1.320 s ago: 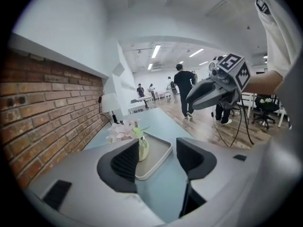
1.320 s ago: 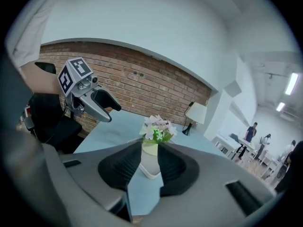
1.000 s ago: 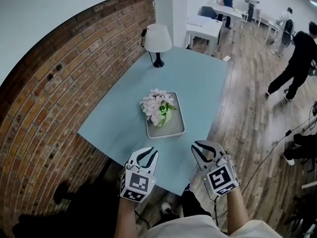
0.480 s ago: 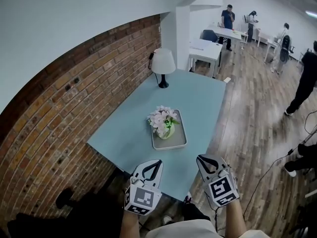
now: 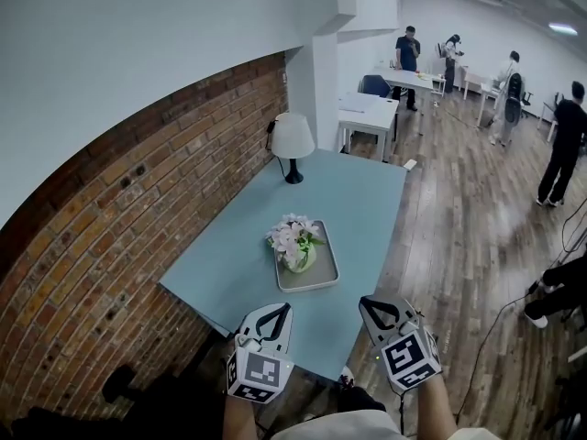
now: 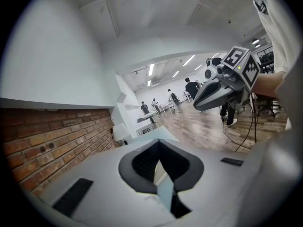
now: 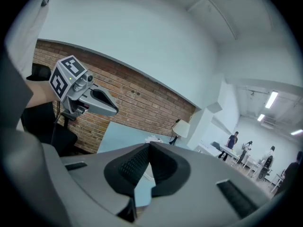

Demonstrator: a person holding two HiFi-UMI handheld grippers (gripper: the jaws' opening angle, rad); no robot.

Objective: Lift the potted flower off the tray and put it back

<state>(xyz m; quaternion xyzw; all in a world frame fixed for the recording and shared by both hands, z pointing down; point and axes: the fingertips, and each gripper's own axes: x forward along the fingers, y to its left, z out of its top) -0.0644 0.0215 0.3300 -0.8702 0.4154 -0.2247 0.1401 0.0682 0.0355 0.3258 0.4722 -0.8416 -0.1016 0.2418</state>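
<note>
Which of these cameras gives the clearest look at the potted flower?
The head view: the potted flower stands whole in its tray on the table. The right gripper view shows only petals peeking over the jaws; the left gripper view hides it.

Left tongs (image 5: 272, 313) and right tongs (image 5: 376, 306) side by side; jaws together, empty.

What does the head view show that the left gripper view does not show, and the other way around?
Only the head view shows the potted flower standing in the tray on the blue table. Only the left gripper view looks along the own jaws of the left gripper, which are together with nothing between them. Both show the right gripper, the brick wall and people far off in the room.
</note>
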